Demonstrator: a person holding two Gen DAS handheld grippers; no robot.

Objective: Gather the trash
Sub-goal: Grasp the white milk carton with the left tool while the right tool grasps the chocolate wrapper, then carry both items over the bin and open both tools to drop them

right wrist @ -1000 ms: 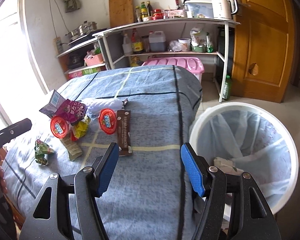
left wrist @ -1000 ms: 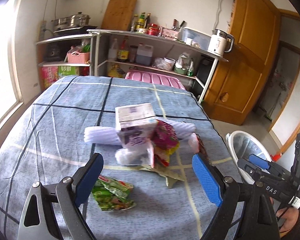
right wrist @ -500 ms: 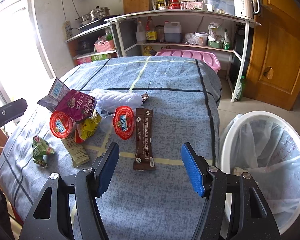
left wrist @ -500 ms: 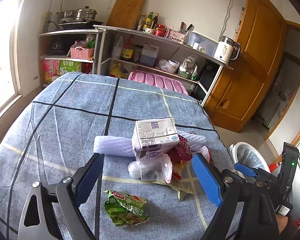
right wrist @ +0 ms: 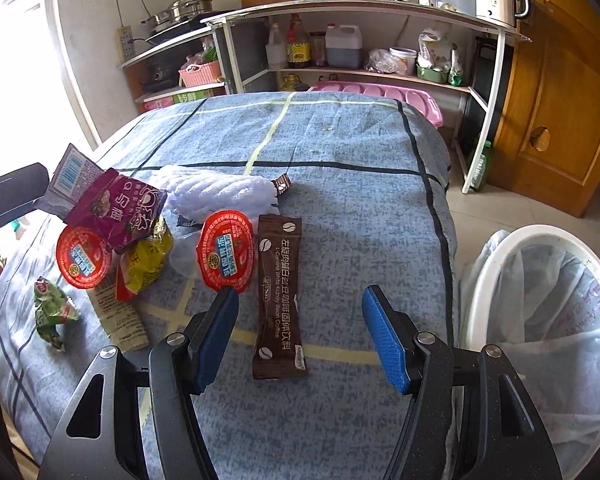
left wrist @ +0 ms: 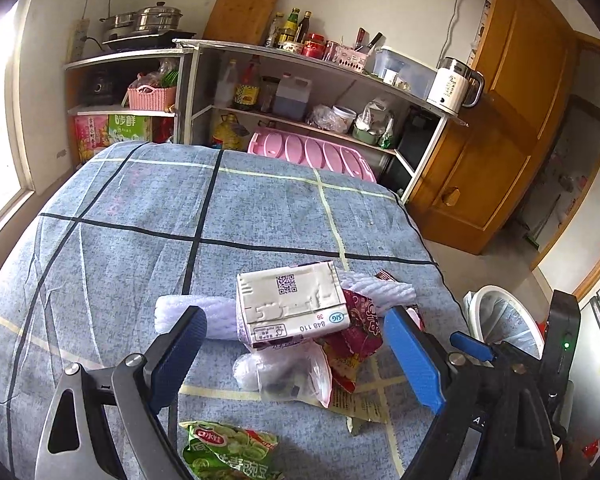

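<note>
**Right claw lined up on the coffee sachet, bin's right there**

Biggest thing first: the table (right wrist: 340,152) with the blue checked cloth has loads of bare room at the far end, but the trash sits bunched at the near side. The white lined trash bin (right wrist: 540,320) stands on the floor just off the table's right edge, so the carry is short.

The right gripper (right wrist: 300,336) is wide open and holding nothing, with the brown coffee sachet (right wrist: 279,296) lying flat between its fingers. I'd come down square over the middle and pinch across the narrow width, since it's thin and could slide on the cloth. Watch the red-lidded cup (right wrist: 225,250) touching its left side.

The left gripper (left wrist: 296,356) is also spread wide and empty, facing the pile: a flattened drink carton (left wrist: 290,304) on top of a white foam sleeve (left wrist: 196,316) and a clear plastic bag (left wrist: 284,376). The green snack wrapper (left wrist: 228,456) sits near that table edge; can't tell how close.
</note>
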